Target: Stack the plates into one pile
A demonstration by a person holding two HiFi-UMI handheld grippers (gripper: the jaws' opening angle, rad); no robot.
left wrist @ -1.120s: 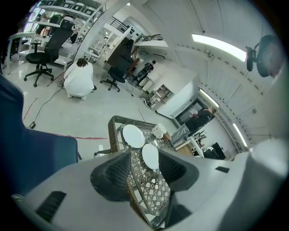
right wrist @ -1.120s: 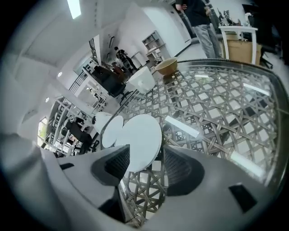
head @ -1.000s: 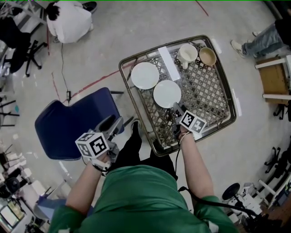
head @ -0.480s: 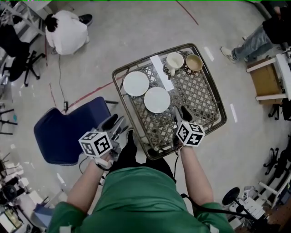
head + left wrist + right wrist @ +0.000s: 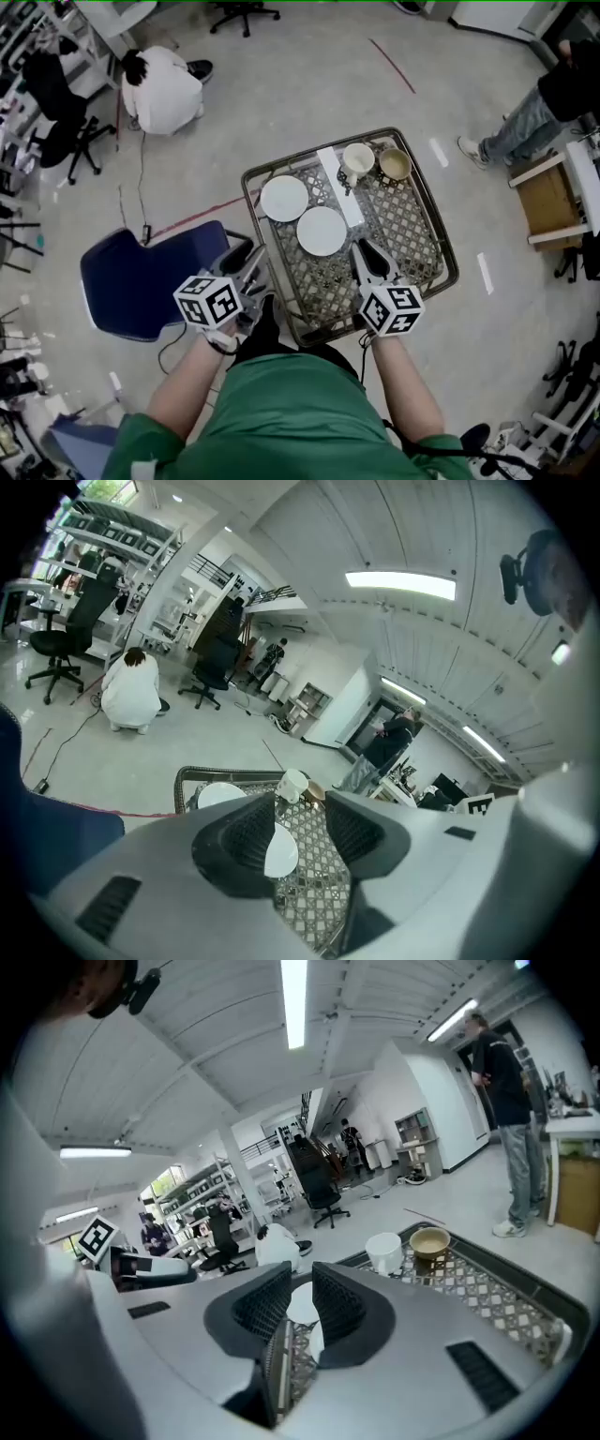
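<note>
Two white plates lie side by side on the lattice-topped table [image 5: 412,234]: the far plate [image 5: 284,198] at the left, the near plate [image 5: 322,231] to its right. They lie apart, not stacked. My right gripper [image 5: 368,253] hovers over the table's near edge, just short of the near plate. Its jaws have just been closing, a narrow gap remains, and nothing is between them. My left gripper [image 5: 246,261] hangs open and empty off the table's left side. Both plates show far off between the jaws in the left gripper view [image 5: 281,850] and the right gripper view [image 5: 305,1300].
A white cup [image 5: 358,159], a tan bowl [image 5: 395,165] and a white strip [image 5: 338,183] sit at the table's far side. A blue chair [image 5: 141,281] stands to the left. One person crouches on the floor [image 5: 164,89]; another stands at the right [image 5: 525,112] by wooden furniture [image 5: 553,202].
Both grippers have risen and drawn back toward me. The right gripper left the near plate's edge and its jaws narrowed. The plates have not moved.
</note>
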